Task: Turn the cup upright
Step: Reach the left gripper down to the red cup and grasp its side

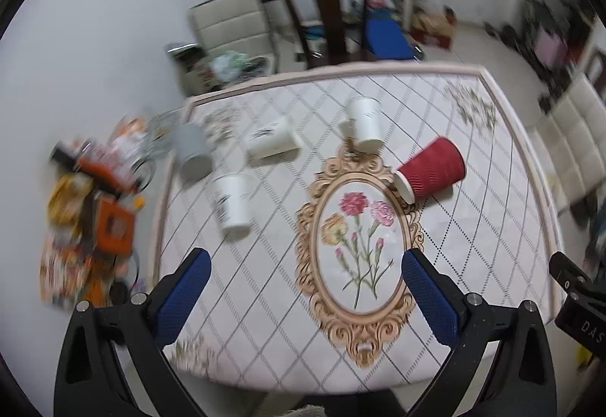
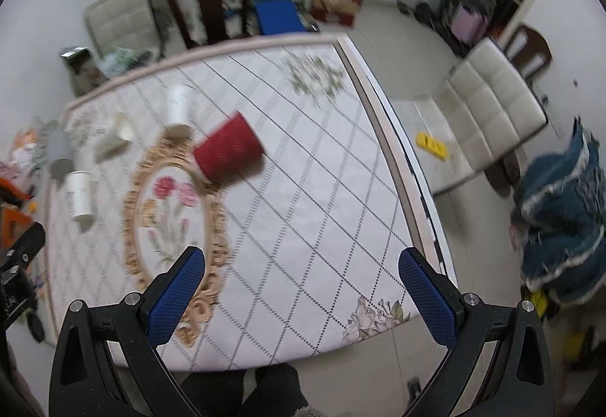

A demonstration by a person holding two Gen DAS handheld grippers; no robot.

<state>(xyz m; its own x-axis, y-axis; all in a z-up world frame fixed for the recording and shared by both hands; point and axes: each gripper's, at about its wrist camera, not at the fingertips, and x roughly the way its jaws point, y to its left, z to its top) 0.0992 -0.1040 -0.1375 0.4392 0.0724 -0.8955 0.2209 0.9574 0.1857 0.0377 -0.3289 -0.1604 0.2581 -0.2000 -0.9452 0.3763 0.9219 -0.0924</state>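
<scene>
Lying sideways, red cup points its rim left.

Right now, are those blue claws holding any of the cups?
No. The left gripper and right gripper are open and empty; the red cup lies untouched.

Motion blur smears the clutter on the floor left of the table — none of it can be identified. The red cup is soft-edged too, and print on the white cups is unreadable.
</scene>
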